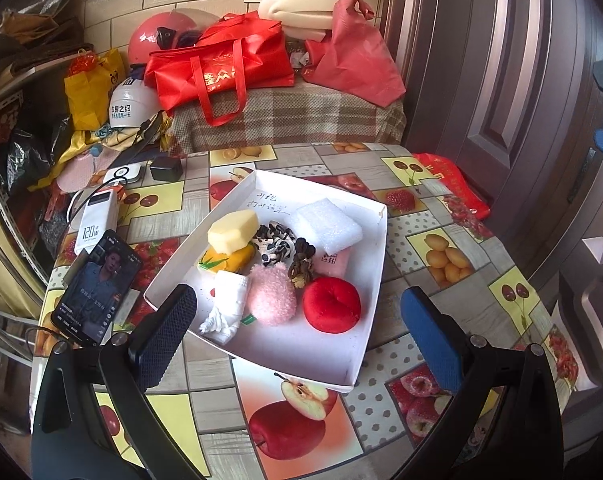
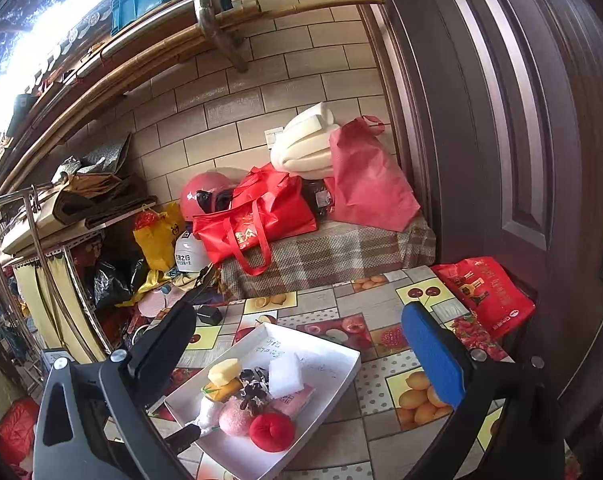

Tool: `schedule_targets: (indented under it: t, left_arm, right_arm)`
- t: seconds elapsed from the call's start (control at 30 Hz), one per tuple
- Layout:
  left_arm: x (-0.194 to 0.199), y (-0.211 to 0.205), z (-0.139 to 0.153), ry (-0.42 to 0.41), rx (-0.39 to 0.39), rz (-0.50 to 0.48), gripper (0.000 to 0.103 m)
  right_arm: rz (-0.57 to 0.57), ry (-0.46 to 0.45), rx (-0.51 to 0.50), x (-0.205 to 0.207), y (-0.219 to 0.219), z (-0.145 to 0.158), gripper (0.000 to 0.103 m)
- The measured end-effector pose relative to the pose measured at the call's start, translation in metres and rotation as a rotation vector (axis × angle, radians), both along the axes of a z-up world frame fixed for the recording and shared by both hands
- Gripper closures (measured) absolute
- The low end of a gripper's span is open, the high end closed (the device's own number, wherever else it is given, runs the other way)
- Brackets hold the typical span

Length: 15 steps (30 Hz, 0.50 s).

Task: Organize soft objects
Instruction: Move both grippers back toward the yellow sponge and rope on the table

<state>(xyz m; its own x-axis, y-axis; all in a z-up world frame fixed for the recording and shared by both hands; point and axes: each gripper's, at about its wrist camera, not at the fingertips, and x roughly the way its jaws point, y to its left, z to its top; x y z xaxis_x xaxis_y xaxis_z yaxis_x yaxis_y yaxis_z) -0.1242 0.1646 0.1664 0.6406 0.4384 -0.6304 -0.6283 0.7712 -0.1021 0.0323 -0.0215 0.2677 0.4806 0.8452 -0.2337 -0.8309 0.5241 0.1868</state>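
We hold both grippers, left gripper [image 1: 297, 332] and right gripper [image 2: 301, 352], spread wide and empty above the white tray [image 1: 375, 264]. The soft objects, red plush apple [image 1: 332, 305] included, already sit inside; little seems left.

The table [image 1: 441, 216] has a cloth with fruit pictures. A white tray [image 1: 375, 280] of soft toys sits on it, right in front of the left tongs [image 1: 297, 332]. To the left of those tongs lie a phone [image 1: 95, 288] and a white power bank [image 1: 97, 220]. A red bag [image 2: 489, 296] lies far off to the right.
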Motion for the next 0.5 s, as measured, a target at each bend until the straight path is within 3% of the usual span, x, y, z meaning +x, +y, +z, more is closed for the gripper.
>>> schedule_targets:
  t: [0.2, 0.5]
  left_arm:
    - [-0.002, -0.017, -0.001, -0.013, -0.013, -0.048, 0.0]
    - [0.021, -0.054, -0.034, 0.065, -0.075, -0.197, 0.0]
  right_arm:
    - [-0.055, 0.041, -0.018, 0.015, -0.036, -0.017, 0.0]
    - [-0.123, 0.172, -0.179, 0.032, -0.068, -0.085, 0.0]
